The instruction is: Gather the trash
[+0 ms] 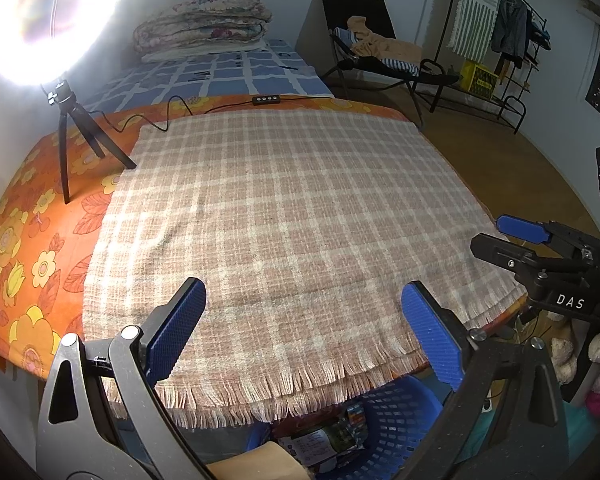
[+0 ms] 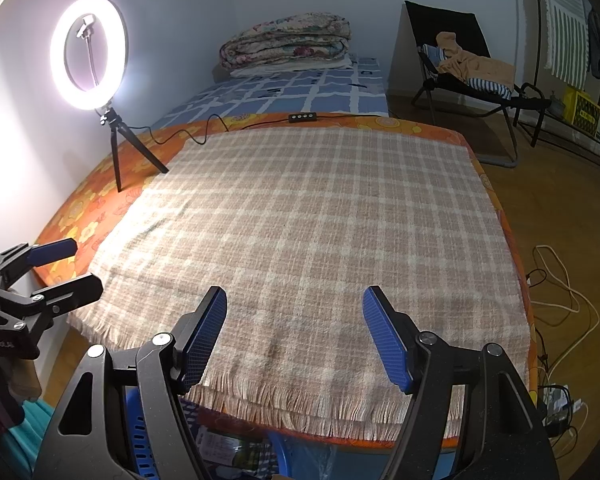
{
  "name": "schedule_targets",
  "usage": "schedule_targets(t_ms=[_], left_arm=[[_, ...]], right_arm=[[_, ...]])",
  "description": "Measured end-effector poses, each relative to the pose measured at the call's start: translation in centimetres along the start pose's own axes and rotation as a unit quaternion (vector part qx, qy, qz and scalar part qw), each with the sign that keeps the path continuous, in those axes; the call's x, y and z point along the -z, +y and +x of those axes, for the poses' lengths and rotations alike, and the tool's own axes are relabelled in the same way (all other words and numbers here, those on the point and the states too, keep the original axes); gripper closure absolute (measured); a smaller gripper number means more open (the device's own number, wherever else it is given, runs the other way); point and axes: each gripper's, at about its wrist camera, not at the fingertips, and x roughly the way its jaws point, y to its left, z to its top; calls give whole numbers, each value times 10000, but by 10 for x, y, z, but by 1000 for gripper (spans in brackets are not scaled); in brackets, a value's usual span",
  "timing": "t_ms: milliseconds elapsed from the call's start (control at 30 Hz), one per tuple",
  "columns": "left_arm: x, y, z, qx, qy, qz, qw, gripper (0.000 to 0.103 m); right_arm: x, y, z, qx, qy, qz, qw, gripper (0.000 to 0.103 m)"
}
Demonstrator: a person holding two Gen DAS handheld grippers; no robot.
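A blue perforated basket [image 1: 396, 420] stands below the table's near edge and holds printed wrappers [image 1: 324, 440]; it also shows in the right wrist view [image 2: 140, 440]. My left gripper [image 1: 304, 328] is open and empty above the near edge of the plaid cloth [image 1: 284, 216]. My right gripper [image 2: 296, 332] is open and empty over the same cloth [image 2: 312, 224]. The right gripper shows at the right of the left wrist view [image 1: 500, 240]; the left gripper shows at the left of the right wrist view [image 2: 64, 264]. No trash shows on the cloth.
A ring light on a tripod [image 2: 90, 52] stands at the table's back left, its cable and remote [image 2: 302, 117] along the far edge. A bed with a folded quilt [image 2: 288, 44], a chair [image 2: 460, 64] and floor cables [image 2: 560, 280] lie beyond.
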Motion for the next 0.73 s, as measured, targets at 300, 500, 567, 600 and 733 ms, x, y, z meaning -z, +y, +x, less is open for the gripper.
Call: schedule_targets(t_ms=[300, 500, 567, 600, 733], left_arm=[[0, 2, 0, -28, 1, 51, 10000, 3], [0, 3, 0, -46, -1, 63, 10000, 3], [0, 4, 0, -73, -15, 46, 10000, 3], [0, 5, 0, -87, -22, 43, 10000, 3], [-1, 10, -1, -154, -56, 20, 9999, 3]], right_arm=[[0, 0, 0, -5, 16, -32, 10000, 33], [1, -1, 0, 5, 27, -51, 10000, 33], [2, -1, 2, 2, 44, -55, 10000, 33], [3, -1, 2, 6, 52, -66, 10000, 33], [3, -2, 3, 16, 74, -98, 9999, 33]])
